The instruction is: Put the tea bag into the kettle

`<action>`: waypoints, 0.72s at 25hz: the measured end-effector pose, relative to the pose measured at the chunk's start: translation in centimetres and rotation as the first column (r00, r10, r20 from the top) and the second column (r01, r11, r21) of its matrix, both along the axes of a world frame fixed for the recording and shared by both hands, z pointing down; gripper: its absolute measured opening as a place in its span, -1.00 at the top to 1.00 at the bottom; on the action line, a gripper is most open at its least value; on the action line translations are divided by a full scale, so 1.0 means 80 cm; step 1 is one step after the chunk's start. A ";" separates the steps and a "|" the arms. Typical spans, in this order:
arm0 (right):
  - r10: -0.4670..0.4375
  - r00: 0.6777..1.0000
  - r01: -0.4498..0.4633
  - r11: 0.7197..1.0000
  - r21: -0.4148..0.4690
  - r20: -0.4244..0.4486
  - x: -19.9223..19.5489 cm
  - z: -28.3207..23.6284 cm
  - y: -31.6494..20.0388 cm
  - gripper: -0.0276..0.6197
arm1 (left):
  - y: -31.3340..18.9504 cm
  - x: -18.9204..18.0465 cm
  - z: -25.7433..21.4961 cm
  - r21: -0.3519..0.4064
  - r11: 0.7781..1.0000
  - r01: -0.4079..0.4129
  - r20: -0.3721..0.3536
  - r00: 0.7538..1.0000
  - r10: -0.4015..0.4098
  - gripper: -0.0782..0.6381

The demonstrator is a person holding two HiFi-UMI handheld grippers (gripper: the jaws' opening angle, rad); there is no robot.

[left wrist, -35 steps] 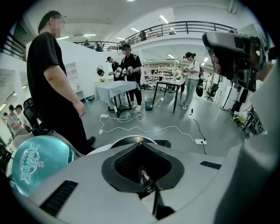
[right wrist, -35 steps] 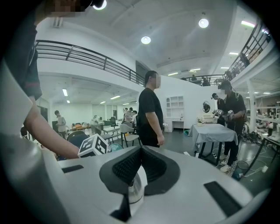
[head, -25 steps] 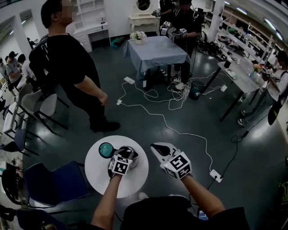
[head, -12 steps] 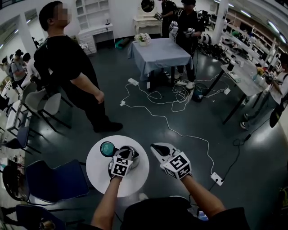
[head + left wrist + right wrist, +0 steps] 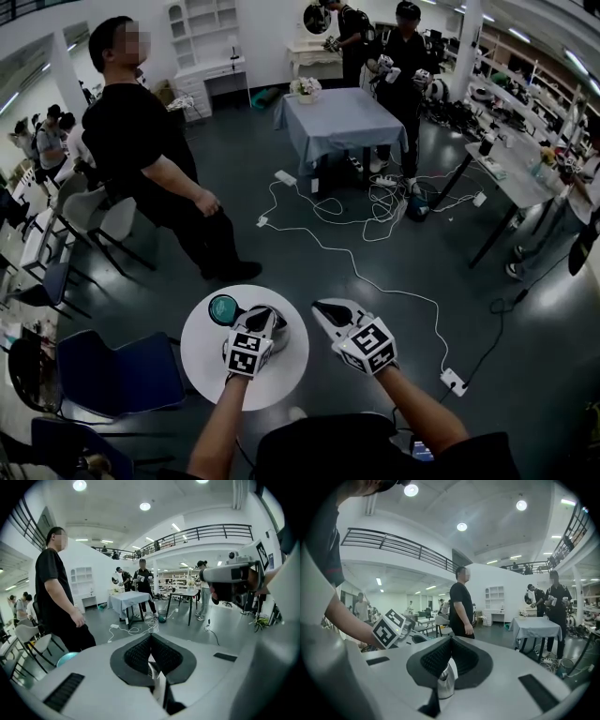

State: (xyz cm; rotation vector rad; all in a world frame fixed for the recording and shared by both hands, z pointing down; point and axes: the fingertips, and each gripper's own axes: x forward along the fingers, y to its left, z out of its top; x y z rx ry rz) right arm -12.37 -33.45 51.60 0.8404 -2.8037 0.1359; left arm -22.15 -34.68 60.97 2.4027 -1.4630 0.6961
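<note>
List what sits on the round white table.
A teal round object and a metal kettle stand on the table. The left gripper hides much of the kettle; its inside is unseen.

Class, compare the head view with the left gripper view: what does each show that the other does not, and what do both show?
Only the head view: the round white table and the metal kettle on it. Only the left gripper view: the left tool, whose jaws have just been closing, shut on the white tea bag, and the balcony railing overhead. Both: the standing person in black, the cloth-covered table and white cables on the floor.
</note>
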 end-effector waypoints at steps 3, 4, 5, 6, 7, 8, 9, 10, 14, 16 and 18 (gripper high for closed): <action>-0.014 1.000 0.014 1.000 0.013 0.004 0.012 -0.006 0.011 0.86 | 0.013 0.019 -0.018 0.053 0.999 0.003 -0.039 0.999 -0.001 0.74; -0.018 1.000 0.018 1.000 0.017 0.007 0.016 -0.009 0.013 0.86 | 0.018 0.027 -0.023 0.062 0.998 -0.002 -0.053 0.999 0.005 0.74; -0.022 1.000 0.022 1.000 0.020 0.009 0.021 -0.011 0.015 0.86 | 0.022 0.036 -0.031 0.065 0.998 -0.006 -0.069 0.998 0.011 0.74; -0.027 1.000 0.027 0.999 0.024 0.010 0.025 -0.013 0.018 0.86 | 0.027 0.045 -0.038 0.067 0.998 -0.008 -0.084 0.996 0.014 0.74; -0.034 0.999 0.034 0.999 0.027 0.009 0.030 -0.015 0.020 0.86 | 0.031 0.052 -0.046 0.072 0.997 -0.006 -0.097 0.995 0.013 0.74; -0.040 0.999 0.040 0.999 0.030 0.008 0.034 -0.016 0.023 0.86 | 0.035 0.058 -0.052 0.080 0.997 -0.001 -0.106 0.994 0.010 0.74; -0.044 0.999 0.044 0.998 0.033 0.009 0.039 -0.018 0.025 0.86 | 0.039 0.063 -0.059 0.090 0.996 0.007 -0.113 0.994 0.003 0.74; -0.047 0.999 0.047 0.998 0.037 0.011 0.043 -0.021 0.027 0.86 | 0.042 0.066 -0.066 0.099 0.995 0.017 -0.120 0.993 -0.005 0.74; -0.048 0.998 0.047 0.998 0.049 0.027 0.056 -0.034 0.035 0.86 | 0.055 0.082 -0.097 0.155 0.986 0.068 -0.173 0.984 -0.041 0.74; -0.054 0.998 0.053 0.997 0.054 0.033 0.064 -0.037 0.040 0.86 | 0.063 0.095 -0.110 0.183 0.980 0.083 -0.185 0.982 -0.049 0.74; -0.062 0.997 0.059 0.997 0.057 0.039 0.074 -0.042 0.047 0.86 | 0.072 0.109 -0.124 0.205 0.974 0.092 -0.189 0.981 -0.053 0.74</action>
